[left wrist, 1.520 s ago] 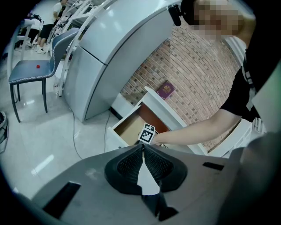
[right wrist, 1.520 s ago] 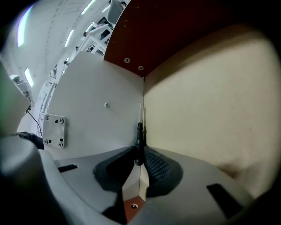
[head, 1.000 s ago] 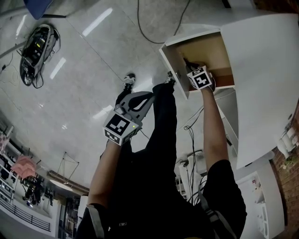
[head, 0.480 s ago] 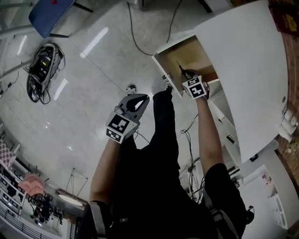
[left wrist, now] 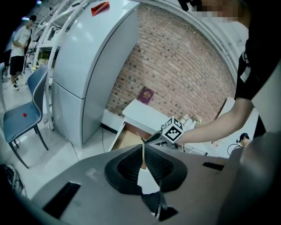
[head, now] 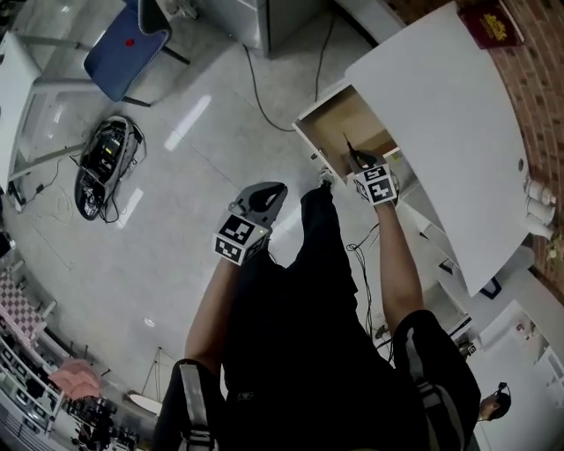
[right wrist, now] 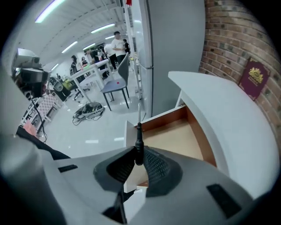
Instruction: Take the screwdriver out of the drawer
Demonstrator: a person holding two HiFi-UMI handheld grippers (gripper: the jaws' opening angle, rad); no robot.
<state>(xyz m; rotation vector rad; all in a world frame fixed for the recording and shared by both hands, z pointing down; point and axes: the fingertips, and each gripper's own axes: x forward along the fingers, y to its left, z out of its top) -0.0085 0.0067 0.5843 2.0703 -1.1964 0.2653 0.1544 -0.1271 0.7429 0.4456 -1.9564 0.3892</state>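
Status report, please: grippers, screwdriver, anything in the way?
Left gripper shut, empty. Right gripper shut on screwdriver, shaft sticking out past the jaws, above the open drawer. Nothing seen blocking.

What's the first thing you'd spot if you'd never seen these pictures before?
Most likely the black screwdriver standing up in the right gripper, which is shut on it just above the open wooden drawer. Next comes the left gripper, shut and empty, out over the shiny floor. Then there is the dark red booklet lying on the white cabinet top.
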